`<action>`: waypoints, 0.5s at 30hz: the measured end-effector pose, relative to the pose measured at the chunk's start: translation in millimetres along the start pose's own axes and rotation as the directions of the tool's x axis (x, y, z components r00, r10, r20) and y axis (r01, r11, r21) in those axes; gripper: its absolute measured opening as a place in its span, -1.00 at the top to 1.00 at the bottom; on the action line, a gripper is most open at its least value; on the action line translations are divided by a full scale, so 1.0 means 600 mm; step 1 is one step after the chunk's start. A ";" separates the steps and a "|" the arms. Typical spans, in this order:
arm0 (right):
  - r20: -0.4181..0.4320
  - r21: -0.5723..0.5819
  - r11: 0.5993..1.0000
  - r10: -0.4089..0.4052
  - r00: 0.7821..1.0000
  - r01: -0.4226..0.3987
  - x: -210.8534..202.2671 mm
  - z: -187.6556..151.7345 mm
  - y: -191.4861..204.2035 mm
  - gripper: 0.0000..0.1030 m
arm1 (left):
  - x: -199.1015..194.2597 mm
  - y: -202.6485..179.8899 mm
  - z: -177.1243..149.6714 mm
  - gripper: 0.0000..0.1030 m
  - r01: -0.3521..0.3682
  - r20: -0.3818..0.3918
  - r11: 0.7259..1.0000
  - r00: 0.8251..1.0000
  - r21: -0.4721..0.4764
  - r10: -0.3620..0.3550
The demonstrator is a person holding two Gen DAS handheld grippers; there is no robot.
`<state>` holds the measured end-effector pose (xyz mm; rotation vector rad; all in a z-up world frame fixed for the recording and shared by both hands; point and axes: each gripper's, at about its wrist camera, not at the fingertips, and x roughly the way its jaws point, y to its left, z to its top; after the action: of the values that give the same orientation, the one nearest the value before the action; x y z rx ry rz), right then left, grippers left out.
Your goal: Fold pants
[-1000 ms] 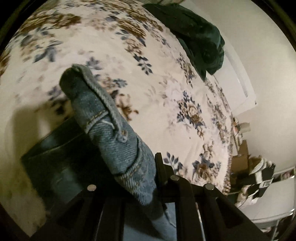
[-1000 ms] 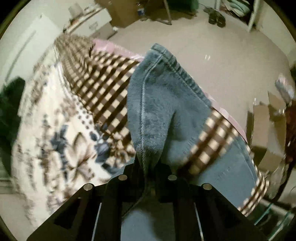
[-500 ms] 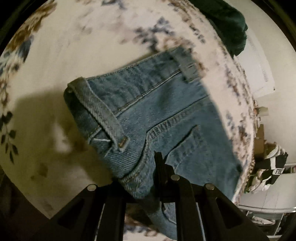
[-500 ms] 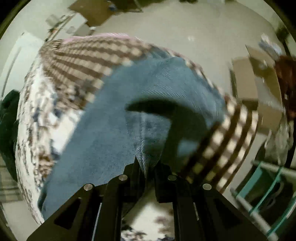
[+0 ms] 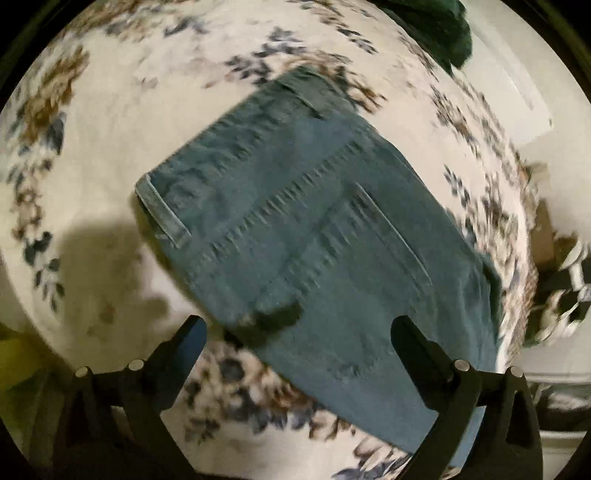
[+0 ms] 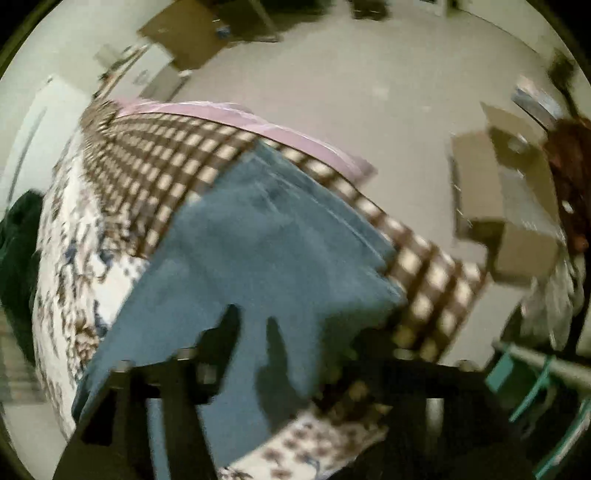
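Note:
Blue denim pants (image 5: pixel 306 236) lie flat on the floral bedspread (image 5: pixel 110 110), waistband end toward the far left, back pocket facing up. My left gripper (image 5: pixel 295 328) is open and empty, its fingers spread just above the near edge of the denim. In the right wrist view the leg end of the pants (image 6: pixel 258 251) lies across the checked border of the bedspread (image 6: pixel 155 158). My right gripper (image 6: pixel 295 339) is open and empty over that end, blurred by motion.
A dark green garment (image 5: pixel 436 33) lies at the far side of the bed. The bed's edge drops to a beige floor (image 6: pixel 369 74) with cardboard boxes (image 6: pixel 506 206) and a teal frame (image 6: pixel 535 376) at the right.
Both grippers were shut on the denim and holding it up. They lowered it onto the bed, opened and let go; the pants now lie flat.

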<state>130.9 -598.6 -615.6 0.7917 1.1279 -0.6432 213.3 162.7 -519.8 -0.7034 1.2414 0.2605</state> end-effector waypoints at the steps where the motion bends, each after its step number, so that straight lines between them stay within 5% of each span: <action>1: -0.024 -0.021 1.000 0.008 1.000 -0.008 0.010 0.018 0.011 -0.53 | -0.003 -0.015 -0.008 -0.98 -0.006 0.001 1.000 1.000 0.020 0.006; 2: -0.089 0.012 0.998 0.056 0.995 -0.055 0.024 0.033 0.020 -0.53 | -0.003 -0.040 -0.020 -0.98 -0.009 -0.003 0.998 1.000 0.054 0.010; 6: -0.180 -0.032 0.999 0.006 0.984 -0.012 0.078 0.072 0.053 -0.50 | 0.022 -0.121 -0.050 -0.98 -0.002 -0.042 0.989 0.999 0.151 0.009; 11: -0.107 0.051 0.991 0.132 0.985 -0.127 0.002 0.075 0.040 -0.48 | 0.071 -0.217 -0.100 -0.98 0.037 -0.119 0.972 0.993 0.231 -0.010; 13: -0.172 0.147 0.967 0.230 0.958 -0.206 -0.018 0.070 0.018 -0.48 | 0.088 -0.263 -0.124 -0.98 0.050 -0.140 0.957 0.990 0.286 -0.009; 15: -0.246 0.185 0.968 0.211 0.946 -0.168 -0.022 0.067 0.004 -0.48 | 0.106 -0.308 -0.150 -0.98 0.057 -0.151 0.931 0.989 0.361 -0.003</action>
<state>150.0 -629.4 -593.8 1.1376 1.2318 -0.4794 264.9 -46.0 -527.9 -0.4238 1.3727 -0.0516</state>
